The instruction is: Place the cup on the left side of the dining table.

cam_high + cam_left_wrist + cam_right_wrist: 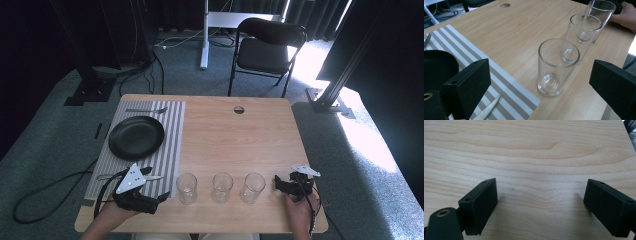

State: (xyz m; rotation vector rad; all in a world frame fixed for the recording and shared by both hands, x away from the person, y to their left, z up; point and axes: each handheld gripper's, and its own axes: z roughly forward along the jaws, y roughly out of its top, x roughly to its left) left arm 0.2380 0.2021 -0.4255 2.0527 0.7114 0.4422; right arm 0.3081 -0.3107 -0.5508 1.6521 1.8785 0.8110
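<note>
High view: your left hand-held gripper (161,196) sits at the near-left of the light wooden desk (240,140), over the corner of the grey-and-white striped placemat (172,150), jaws pointing right toward the nearest clear drinking glass (186,188). Two more clear glasses, middle (222,187) & right (252,187), stand in a row w/ it along the near edge. A round black plate (136,137) rests on the mat. Your right hand-held gripper (278,184) lies just right of the row.

Left gripper view: jaws wide, nothing btwn them; the nearest glass (556,67) stands upright ahead, just off the mat's edge, apart from both pads. A silver knife tip (487,110) lies on the mat by the left jaw.

Right gripper view: jaws wide, bare desk wood (529,157) btwn them, holding nothing.
</note>
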